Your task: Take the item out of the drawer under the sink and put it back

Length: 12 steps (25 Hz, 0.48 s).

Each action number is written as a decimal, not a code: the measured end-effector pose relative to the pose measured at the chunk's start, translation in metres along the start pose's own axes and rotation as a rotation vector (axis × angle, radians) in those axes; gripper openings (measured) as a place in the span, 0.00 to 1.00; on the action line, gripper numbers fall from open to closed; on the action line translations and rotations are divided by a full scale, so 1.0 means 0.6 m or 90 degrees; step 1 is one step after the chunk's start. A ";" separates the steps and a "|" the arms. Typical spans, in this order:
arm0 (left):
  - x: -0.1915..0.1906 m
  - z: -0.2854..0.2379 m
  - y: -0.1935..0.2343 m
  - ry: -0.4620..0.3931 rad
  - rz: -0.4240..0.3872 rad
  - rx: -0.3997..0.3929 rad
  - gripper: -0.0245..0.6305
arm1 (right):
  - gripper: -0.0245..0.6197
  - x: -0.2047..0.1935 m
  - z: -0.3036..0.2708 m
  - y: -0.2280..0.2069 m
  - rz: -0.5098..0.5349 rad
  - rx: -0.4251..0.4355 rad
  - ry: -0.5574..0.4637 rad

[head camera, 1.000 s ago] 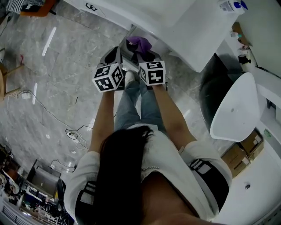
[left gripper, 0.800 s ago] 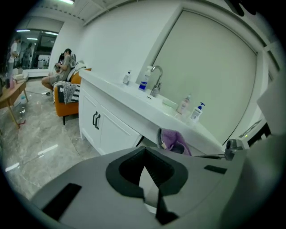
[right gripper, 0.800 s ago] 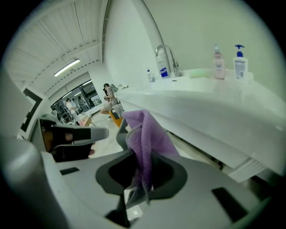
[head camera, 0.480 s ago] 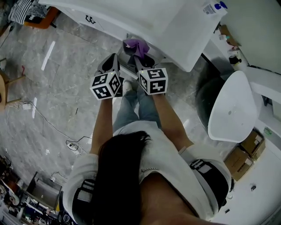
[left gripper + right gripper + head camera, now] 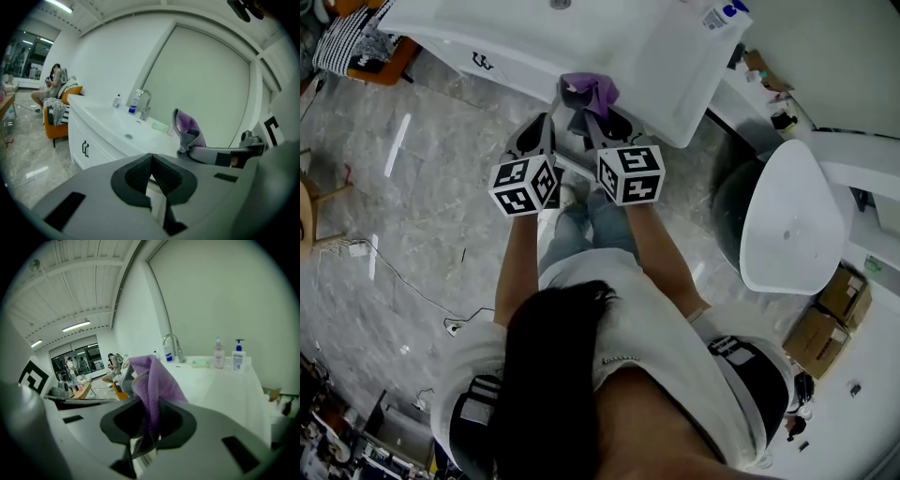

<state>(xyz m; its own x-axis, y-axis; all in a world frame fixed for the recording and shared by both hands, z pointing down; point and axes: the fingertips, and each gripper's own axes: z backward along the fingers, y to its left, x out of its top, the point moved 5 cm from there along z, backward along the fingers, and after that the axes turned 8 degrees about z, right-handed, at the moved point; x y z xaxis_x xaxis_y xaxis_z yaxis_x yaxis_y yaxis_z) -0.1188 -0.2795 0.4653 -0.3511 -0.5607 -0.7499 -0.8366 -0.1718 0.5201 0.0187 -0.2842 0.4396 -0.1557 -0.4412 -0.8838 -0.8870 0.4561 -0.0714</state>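
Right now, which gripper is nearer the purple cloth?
Right. The right gripper has the purple cloth pinched in its jaws; the left gripper is alongside, to the cloth's left, not touching it, jaws shut.

cloth [image 5: 151, 380] base hidden, bottle [image 5: 238, 357] label unreadable

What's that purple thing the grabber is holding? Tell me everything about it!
It is a purple cloth, soft and fuzzy-looking like a small towel, with a greyer side showing at one fold. It is crumpled and bunched, not spread flat. The right gripper pinches its lower part between its jaws, so the rest sticks up above them in a floppy peak. It is up in the air by the white sink counter, and nothing but the gripper seems to touch it.
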 end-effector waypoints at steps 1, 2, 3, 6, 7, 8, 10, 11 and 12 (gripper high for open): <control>0.005 0.002 -0.010 -0.005 -0.010 -0.007 0.04 | 0.17 0.007 0.006 -0.005 0.001 -0.008 -0.008; 0.010 0.003 -0.020 -0.009 -0.023 -0.016 0.04 | 0.17 0.014 0.011 -0.008 0.002 -0.015 -0.017; 0.015 0.005 -0.029 -0.010 -0.040 -0.026 0.04 | 0.17 0.020 0.017 -0.011 0.001 -0.022 -0.024; 0.032 0.009 -0.053 -0.018 -0.079 -0.049 0.04 | 0.17 0.041 0.037 -0.016 0.002 -0.037 -0.051; 0.040 0.013 -0.059 -0.027 -0.080 -0.053 0.04 | 0.17 0.049 0.043 -0.016 0.006 -0.041 -0.061; 0.048 0.017 -0.065 -0.038 -0.079 -0.056 0.04 | 0.17 0.057 0.050 -0.017 0.012 -0.045 -0.070; 0.062 0.026 -0.076 -0.058 -0.085 -0.062 0.04 | 0.17 0.073 0.063 -0.018 0.028 -0.057 -0.088; 0.069 0.029 -0.083 -0.065 -0.095 -0.066 0.04 | 0.17 0.082 0.069 -0.018 0.038 -0.063 -0.097; 0.075 0.031 -0.089 -0.071 -0.105 -0.070 0.04 | 0.17 0.089 0.076 -0.018 0.046 -0.068 -0.105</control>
<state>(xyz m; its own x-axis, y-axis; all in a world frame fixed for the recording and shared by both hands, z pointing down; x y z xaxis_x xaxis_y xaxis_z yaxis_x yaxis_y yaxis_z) -0.0978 -0.2801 0.3963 -0.2623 -0.4257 -0.8660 -0.8382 -0.3441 0.4230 0.0399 -0.2776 0.3721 -0.1546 -0.2736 -0.9493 -0.9188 0.3931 0.0364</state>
